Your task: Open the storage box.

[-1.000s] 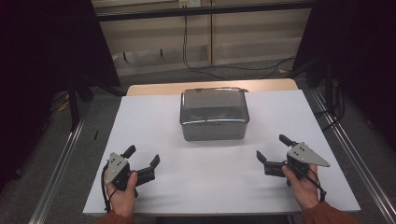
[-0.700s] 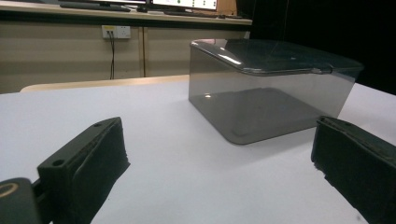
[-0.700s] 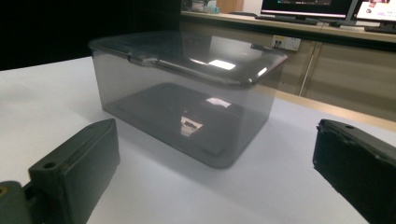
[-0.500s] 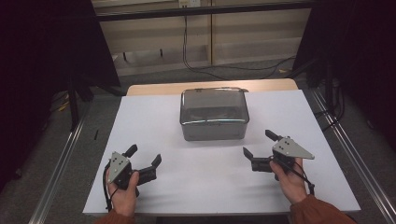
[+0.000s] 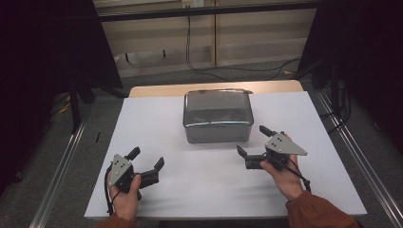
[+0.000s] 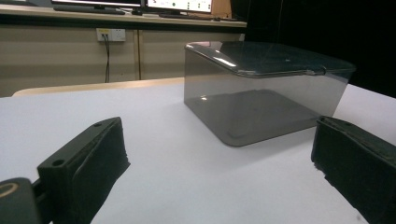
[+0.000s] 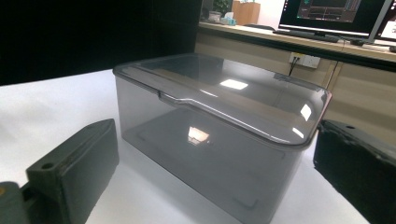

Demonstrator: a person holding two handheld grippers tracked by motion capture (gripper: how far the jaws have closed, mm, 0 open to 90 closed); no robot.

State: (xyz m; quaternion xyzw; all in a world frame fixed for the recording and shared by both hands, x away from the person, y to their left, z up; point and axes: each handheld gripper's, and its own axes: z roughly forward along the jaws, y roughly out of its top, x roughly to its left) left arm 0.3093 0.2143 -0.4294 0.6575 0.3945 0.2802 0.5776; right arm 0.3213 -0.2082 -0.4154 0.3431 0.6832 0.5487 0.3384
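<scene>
Clearly smoky translucent box (image 5: 217, 116), lid (image 7: 224, 93) closed, glossy

No legible text, label, brand, number or sign is found in any view. The monitors (image 7: 334, 16) on the rear counter in the right gripper view display bright panels, but their content is too small and blurred to read. The monitors (image 6: 177, 4) along the top edge of the left gripper view are likewise unreadable. The wall socket plate (image 6: 110, 34) carries no readable marking. The grey lidded box (image 5: 217, 115) and the white table cover (image 5: 199, 175) bear no readable print.
</scene>
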